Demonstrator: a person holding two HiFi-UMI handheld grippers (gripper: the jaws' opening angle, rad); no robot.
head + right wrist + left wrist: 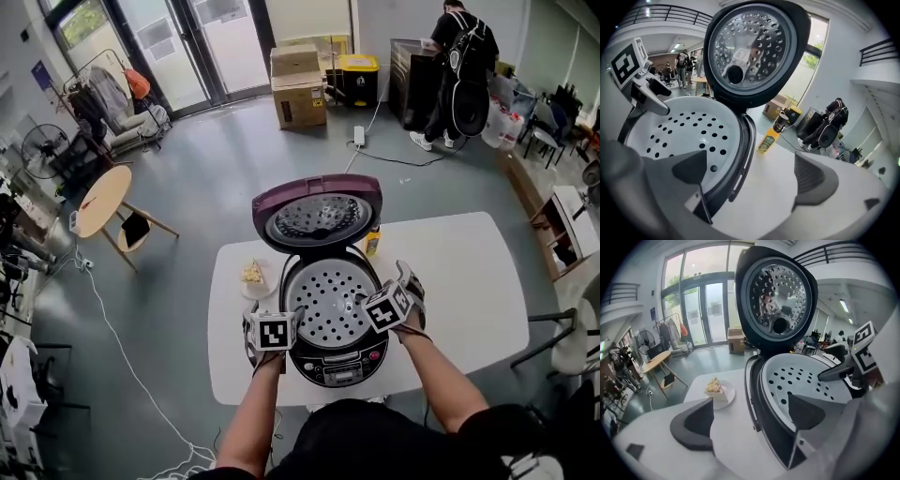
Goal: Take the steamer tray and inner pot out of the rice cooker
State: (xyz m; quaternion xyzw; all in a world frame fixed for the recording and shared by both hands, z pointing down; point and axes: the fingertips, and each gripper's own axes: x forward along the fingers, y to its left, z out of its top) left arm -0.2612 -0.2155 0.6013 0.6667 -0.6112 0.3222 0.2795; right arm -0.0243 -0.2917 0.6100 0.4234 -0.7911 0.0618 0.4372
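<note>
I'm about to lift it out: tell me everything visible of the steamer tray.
The steamer tray is a round, shallow, pale grey dish, plastic-looking, pierced with round holes. It sits level in the mouth of the open rice cooker, empty. The left tongs and right tongs straddle its rim on opposite sides, jaws apart, not gripping.

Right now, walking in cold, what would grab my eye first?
The rice cooker on the white table, its purple lid thrown open above a white steamer tray full of holes. The left gripper and right gripper, both open, straddle its rim on either side.
</note>
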